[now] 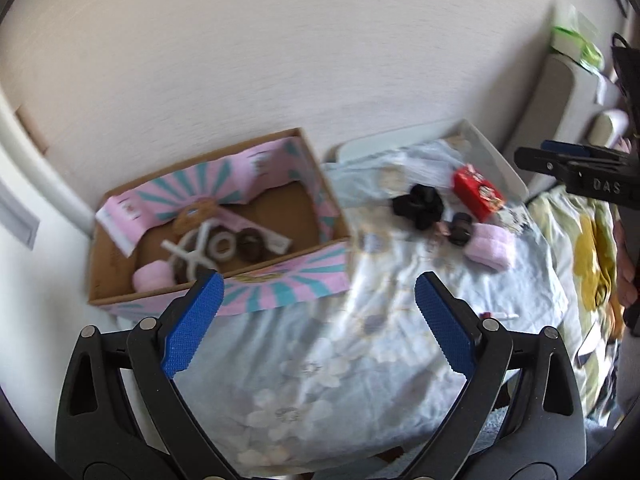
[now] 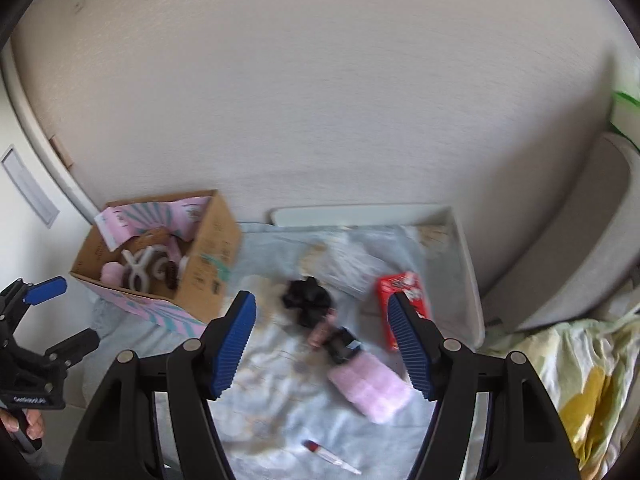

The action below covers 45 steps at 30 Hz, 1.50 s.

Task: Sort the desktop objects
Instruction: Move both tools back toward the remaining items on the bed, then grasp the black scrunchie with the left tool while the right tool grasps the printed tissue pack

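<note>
Left gripper [image 1: 316,320]: jaws wide, empty, above floral cloth [image 1: 304,360].
Right gripper [image 2: 322,344]: jaws wide, empty, over pink fuzzy roll [image 2: 370,390].
Cardboard box w/ pink-teal lining [image 1: 316,184]: holds hair clips, rings.

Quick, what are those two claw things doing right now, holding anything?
Left gripper: open, holding nothing, above the floral cloth.
Right gripper: open, holding nothing, above the pink roll.

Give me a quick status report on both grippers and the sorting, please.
Left gripper open, empty. Right gripper open above pink roll. Cardboard box partly filled; red packet unsorted. Nothing blocking.
</note>
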Each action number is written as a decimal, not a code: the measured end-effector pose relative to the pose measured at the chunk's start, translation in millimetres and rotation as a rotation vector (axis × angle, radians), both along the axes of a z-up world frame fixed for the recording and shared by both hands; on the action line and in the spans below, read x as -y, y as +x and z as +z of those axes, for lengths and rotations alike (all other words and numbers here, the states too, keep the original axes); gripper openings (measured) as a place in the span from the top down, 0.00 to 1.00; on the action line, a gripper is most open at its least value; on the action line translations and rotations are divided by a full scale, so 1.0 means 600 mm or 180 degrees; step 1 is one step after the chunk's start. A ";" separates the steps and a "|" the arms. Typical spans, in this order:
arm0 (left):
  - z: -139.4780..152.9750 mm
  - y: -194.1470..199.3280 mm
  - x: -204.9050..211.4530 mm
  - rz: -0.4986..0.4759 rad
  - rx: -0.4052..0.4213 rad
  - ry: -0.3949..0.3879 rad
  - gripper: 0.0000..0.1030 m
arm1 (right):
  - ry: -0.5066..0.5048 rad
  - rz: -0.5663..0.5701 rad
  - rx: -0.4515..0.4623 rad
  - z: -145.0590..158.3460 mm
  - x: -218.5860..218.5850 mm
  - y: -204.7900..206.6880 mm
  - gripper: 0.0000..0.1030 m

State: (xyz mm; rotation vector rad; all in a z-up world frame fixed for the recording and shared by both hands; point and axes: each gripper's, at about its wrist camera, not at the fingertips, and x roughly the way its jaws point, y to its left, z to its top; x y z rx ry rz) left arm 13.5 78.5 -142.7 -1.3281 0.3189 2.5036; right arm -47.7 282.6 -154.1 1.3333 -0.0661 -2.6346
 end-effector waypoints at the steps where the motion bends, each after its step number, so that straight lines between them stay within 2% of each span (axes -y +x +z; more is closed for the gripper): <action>1: -0.004 0.004 -0.018 -0.0070 0.0014 -0.0025 0.06 | -0.0017 -0.0074 0.0014 -0.004 -0.020 0.004 0.38; 7: -0.024 0.009 -0.093 -0.0324 0.0119 -0.0066 0.06 | -0.0156 -0.0430 0.0123 -0.031 -0.109 0.030 0.37; 15: -0.047 -0.018 -0.143 -0.0340 0.0155 -0.0125 0.06 | -0.0083 -0.0609 0.0284 -0.069 -0.167 0.049 0.37; 25: -0.086 -0.083 -0.197 -0.0290 0.0203 -0.0332 0.06 | 0.0090 -0.0546 0.0498 -0.135 -0.160 0.030 0.38; 33: -0.141 -0.155 -0.230 -0.0206 0.0312 -0.0413 0.06 | -0.0008 -0.0618 0.0782 -0.199 -0.165 -0.012 0.38; 39: -0.183 -0.201 -0.245 -0.0162 0.0489 -0.0392 0.06 | 0.0087 -0.0612 0.0909 -0.224 -0.152 -0.039 0.38; 45: -0.212 -0.218 -0.248 -0.0109 0.0604 -0.0364 0.06 | 0.0303 -0.0565 0.1014 -0.243 -0.131 -0.050 0.38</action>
